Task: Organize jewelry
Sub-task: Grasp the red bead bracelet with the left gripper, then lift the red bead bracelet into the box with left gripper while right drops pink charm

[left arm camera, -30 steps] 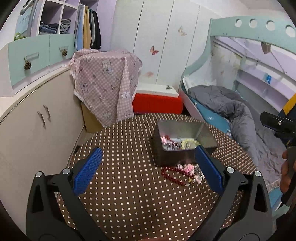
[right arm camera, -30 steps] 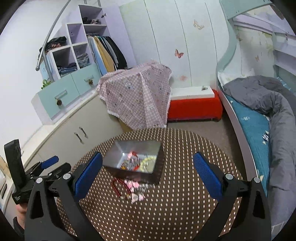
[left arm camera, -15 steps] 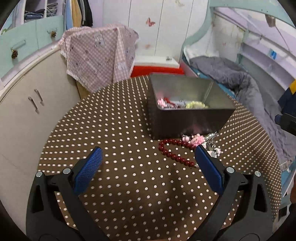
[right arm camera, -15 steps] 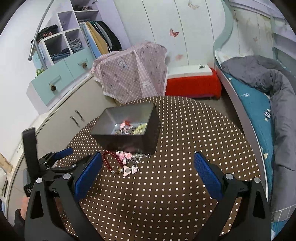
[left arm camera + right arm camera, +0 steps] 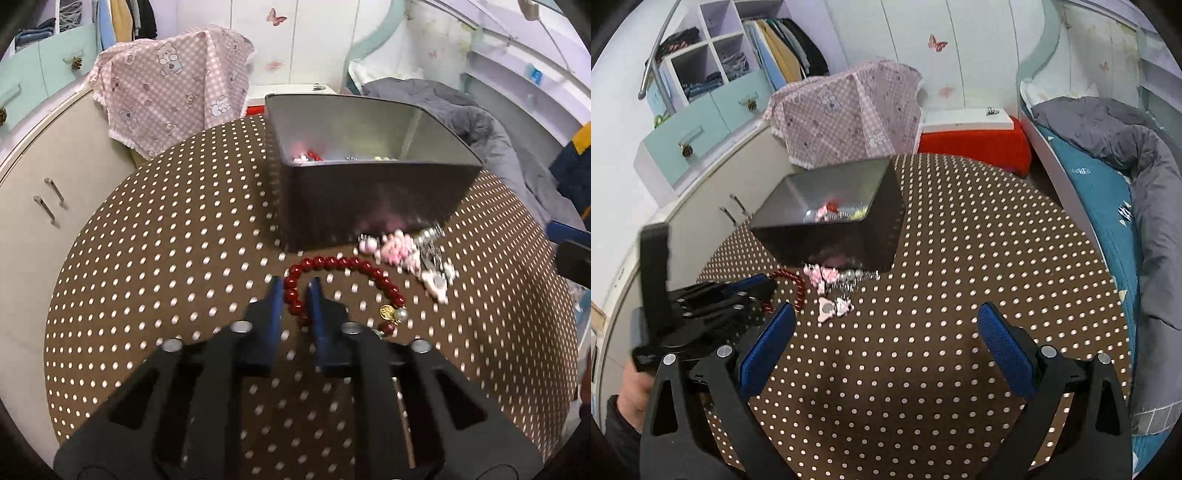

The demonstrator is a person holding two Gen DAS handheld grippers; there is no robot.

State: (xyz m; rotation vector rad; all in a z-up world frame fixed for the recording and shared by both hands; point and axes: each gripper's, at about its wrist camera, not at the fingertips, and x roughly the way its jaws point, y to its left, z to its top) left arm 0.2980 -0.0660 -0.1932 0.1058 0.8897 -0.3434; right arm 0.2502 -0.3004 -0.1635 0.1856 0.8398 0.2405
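Looking along the left gripper [image 5: 294,285], its two blue fingers [image 5: 275,295] are pinched close together on the red bead bracelet [image 5: 343,264], with a few beads squeezed between them. That bracelet lies on the brown dotted surface [image 5: 166,258], just in front of the gray tin box [image 5: 369,192]. More jewelry sits inside the box. A small pile of pink and silver jewelry [image 5: 406,251] lies by the box's front corner, just beside the bracelet. Looking along the right gripper [image 5: 886,332], its blue fingers [image 5: 768,343] are spread wide apart with nothing between them, hanging over the dotted surface [image 5: 960,258]. From here the left gripper [image 5: 753,288] is on the left side, down at the red bracelet [image 5: 798,284]. The pink and silver pile [image 5: 834,291] lies in front of the tin box [image 5: 834,232]. A bed [image 5: 1108,184] is on the right.
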